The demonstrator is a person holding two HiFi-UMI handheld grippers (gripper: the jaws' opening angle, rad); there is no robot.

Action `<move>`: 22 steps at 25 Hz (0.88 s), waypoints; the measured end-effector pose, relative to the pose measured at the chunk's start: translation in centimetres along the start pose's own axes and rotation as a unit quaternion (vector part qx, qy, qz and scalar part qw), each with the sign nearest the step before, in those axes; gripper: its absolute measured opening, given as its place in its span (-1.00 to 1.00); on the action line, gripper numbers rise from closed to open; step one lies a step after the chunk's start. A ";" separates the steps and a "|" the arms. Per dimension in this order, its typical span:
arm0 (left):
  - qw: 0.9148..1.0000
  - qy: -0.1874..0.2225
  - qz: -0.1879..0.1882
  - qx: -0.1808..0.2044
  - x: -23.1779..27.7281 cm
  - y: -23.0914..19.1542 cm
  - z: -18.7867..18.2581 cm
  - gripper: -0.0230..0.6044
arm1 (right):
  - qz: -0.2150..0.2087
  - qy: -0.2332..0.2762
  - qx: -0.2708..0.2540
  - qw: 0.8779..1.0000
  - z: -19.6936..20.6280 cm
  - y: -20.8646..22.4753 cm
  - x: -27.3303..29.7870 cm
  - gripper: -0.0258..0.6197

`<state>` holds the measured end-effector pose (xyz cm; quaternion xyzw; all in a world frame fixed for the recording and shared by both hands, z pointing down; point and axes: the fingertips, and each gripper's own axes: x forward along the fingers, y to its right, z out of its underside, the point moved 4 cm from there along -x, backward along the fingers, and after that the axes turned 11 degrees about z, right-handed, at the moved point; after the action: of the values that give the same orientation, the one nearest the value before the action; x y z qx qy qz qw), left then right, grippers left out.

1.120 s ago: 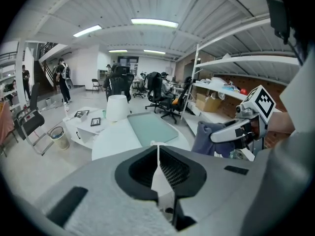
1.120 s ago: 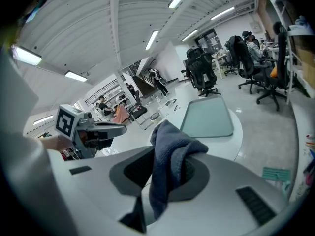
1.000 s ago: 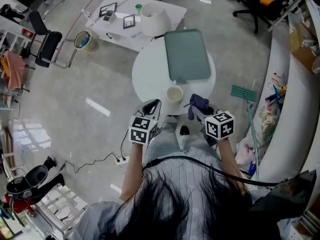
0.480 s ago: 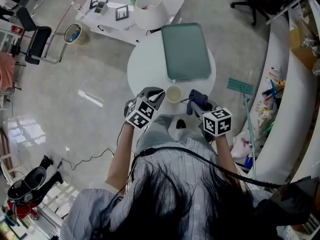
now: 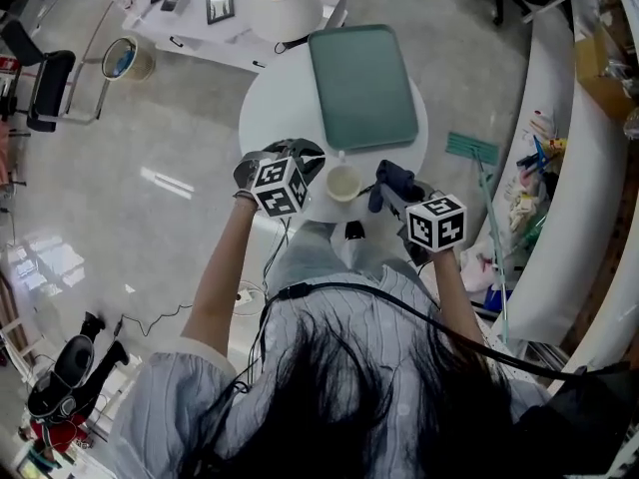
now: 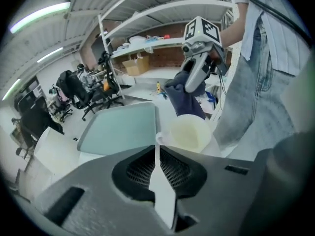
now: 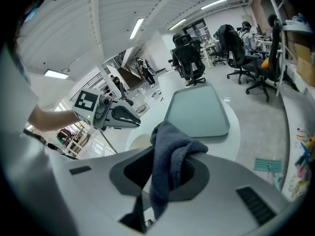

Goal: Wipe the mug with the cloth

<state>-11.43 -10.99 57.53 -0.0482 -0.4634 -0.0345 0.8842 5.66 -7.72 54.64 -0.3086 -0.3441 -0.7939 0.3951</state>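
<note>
A cream mug (image 5: 343, 182) stands near the front edge of the round white table (image 5: 280, 108); it fills the middle of the left gripper view (image 6: 189, 132). My left gripper (image 5: 316, 160) hovers just left of the mug, its jaws shut with nothing between them (image 6: 157, 144). Just right of the mug, my right gripper (image 5: 392, 192) is shut on a dark blue cloth (image 5: 391, 178), which hangs bunched from its jaws (image 7: 170, 161). The left gripper view also shows that cloth (image 6: 184, 97) hanging right behind the mug.
A green tray (image 5: 361, 86) lies on the far half of the table. Behind stands a low white table (image 5: 225, 28) with a white tub and picture frames. A curved white counter (image 5: 564, 198) runs along the right. Office chairs stand farther off.
My left gripper has come in from the table's front edge to beside the mug, sinking and rolling over. The right gripper with the cloth has edged nearer the mug.
</note>
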 end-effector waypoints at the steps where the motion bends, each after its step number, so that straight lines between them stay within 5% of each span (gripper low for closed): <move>1: 1.000 -0.001 0.011 0.011 0.3 -0.2 0.0 -0.85 | 0.001 -0.004 -0.001 1.000 -0.1 0.1 0.2 -0.67; 11: 0.987 -0.037 0.103 0.120 3.7 -2.0 -0.2 -0.81 | -0.020 -0.046 -0.101 0.994 -1.5 -0.1 4.1 -0.67; 15: 0.973 -0.073 0.150 0.157 5.1 -1.4 0.4 -0.47 | -0.029 -0.046 -0.103 0.993 -2.1 -0.1 4.4 -0.67; 18: 0.964 -0.091 0.163 0.189 5.6 -1.5 0.5 -0.47 | -0.033 -0.052 -0.116 0.991 -2.2 0.0 4.8 -0.67; 22: 0.964 -0.078 0.166 0.191 5.8 -1.9 -0.2 -0.47 | -0.042 -0.062 -0.159 0.984 -2.0 -0.4 5.4 -0.67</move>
<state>-8.19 -13.00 62.28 0.0423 -0.5146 0.2057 0.8313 2.20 -11.39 57.51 -0.4014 -0.2497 -0.8336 0.2855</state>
